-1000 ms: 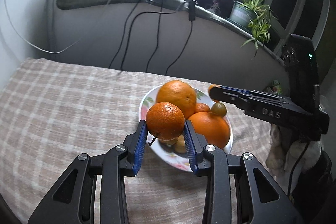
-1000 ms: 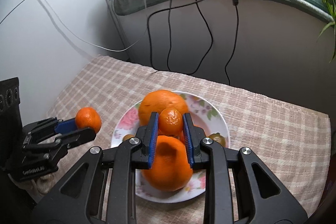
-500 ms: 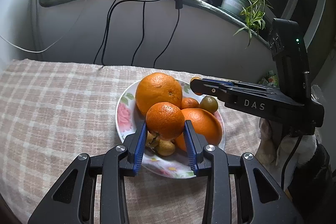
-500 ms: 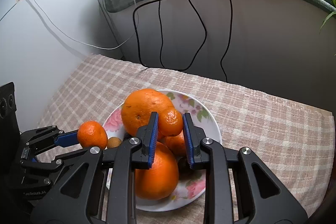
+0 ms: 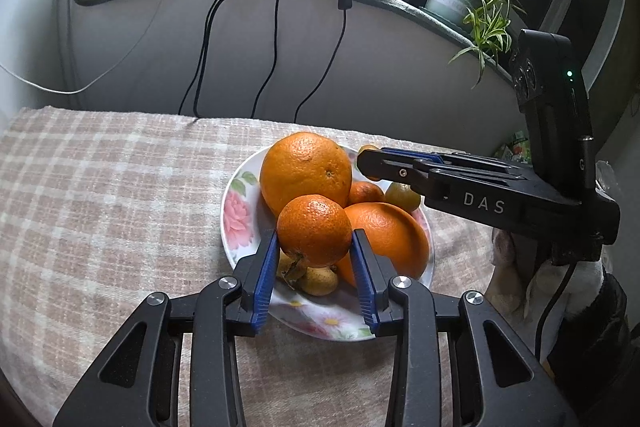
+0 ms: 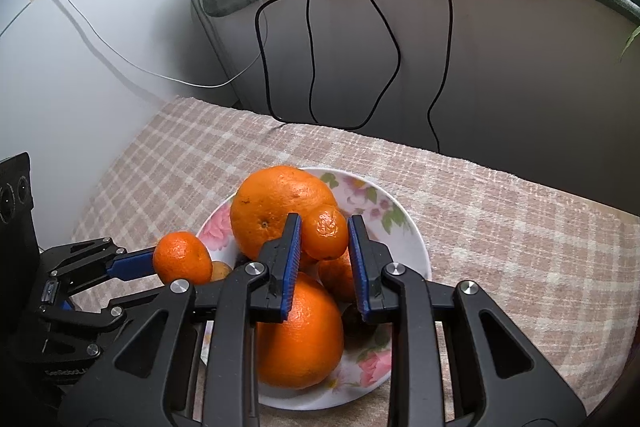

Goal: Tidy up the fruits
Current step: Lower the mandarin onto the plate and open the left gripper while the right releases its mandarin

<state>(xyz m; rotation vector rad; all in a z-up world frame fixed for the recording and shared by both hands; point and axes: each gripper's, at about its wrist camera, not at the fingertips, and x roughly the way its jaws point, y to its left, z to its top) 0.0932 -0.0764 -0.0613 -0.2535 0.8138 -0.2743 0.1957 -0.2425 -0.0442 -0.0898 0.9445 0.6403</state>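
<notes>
Two grippers are each clamping a piece of fruit above the same floral plate (image 5: pixel 236 223). The left gripper (image 5: pixel 315 259) is squeezing a mandarin (image 5: pixel 314 230) between its blue pads, holding it just over the near rim of the plate; from the right wrist view this same fruit is showing at the left edge of the plate. The right gripper (image 6: pixel 325 259) is gripping a smaller, wrinkled tangerine (image 6: pixel 325 234) between its pads, hanging over the middle of the plate, close beside a large orange (image 6: pixel 276 211).

On the plate, that large orange is sitting at the far side, and a second large orange (image 6: pixel 298 335) is lying nearer the right wrist camera. Another small orange fruit (image 5: pixel 364 191), a greenish-brown round fruit (image 5: pixel 402 195) and a small yellowish-brown fruit (image 5: pixel 318 279) are resting among them.

The plate is standing on a beige checked tablecloth (image 5: pixel 100 207). Behind it, black cables (image 5: pixel 272 43) are hanging down a pale wall, and a potted spider plant (image 5: pixel 468 3) is sitting on the ledge above.
</notes>
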